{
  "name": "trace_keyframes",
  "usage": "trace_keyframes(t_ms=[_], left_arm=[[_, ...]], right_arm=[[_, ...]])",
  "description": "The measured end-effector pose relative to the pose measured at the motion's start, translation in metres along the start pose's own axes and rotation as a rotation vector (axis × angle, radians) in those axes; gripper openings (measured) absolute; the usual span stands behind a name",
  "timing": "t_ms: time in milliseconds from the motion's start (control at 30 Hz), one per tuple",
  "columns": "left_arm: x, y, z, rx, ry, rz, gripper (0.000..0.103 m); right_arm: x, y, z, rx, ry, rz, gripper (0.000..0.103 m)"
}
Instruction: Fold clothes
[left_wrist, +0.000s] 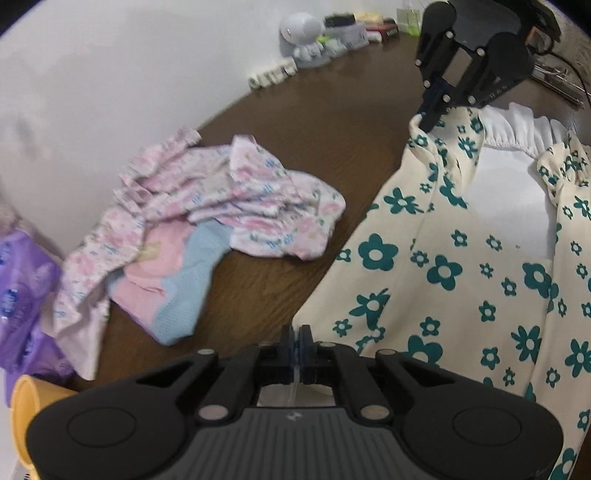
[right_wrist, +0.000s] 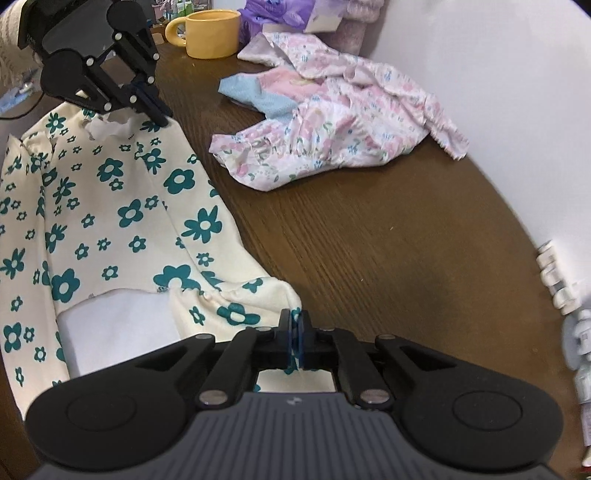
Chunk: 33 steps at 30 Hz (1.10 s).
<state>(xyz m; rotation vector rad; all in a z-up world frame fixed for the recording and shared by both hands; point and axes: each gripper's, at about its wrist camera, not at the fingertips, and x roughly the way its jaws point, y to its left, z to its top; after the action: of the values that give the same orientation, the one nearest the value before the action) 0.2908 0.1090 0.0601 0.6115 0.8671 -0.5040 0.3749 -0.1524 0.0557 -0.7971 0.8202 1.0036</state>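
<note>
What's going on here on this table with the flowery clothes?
A person is working on folding clothes with two handheld tools. The left tool and the right tool are each shut on a corner of the cream garment with green flowers, holding it along one edge over the brown table. A crumpled pink floral garment lies apart beside it, not yet folded. A yellow mug stands at the far end.

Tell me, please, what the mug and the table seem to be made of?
Mug: probably glazed ceramic; thick yellow wall, smooth, faintly glossy. Table: dark brown wood or wood-look veneer; grain lines show, with a slight satin sheen. Which one, I cannot tell.
</note>
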Motion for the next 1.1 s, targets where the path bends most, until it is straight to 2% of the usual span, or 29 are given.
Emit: trace_keyframes(t_ms=[333,467,700,1100], left_arm=[[-0.043,-0.043,-0.016,0.081,-0.171,0.214,0.001],[-0.059,-0.065,-0.025,0.122,-0.223,0.26,0.001],[-0.071,-0.095,-0.043,0.162,-0.257,0.285,0.001],[-0.079,-0.14,-0.073,0.203,-0.256,0.286,0.001]], right_arm=[[-0.026,0.057,-0.016,-0.148,-0.066,-0.269,0.002],[-0.035,0.082,-0.027,-0.197,-0.076,-0.356,0.002],[-0.04,0.124,-0.045,-0.268,-0.08,-0.461,0.002],[-0.049,0.177,-0.069,-0.344,-0.07,-0.545,0.002]])
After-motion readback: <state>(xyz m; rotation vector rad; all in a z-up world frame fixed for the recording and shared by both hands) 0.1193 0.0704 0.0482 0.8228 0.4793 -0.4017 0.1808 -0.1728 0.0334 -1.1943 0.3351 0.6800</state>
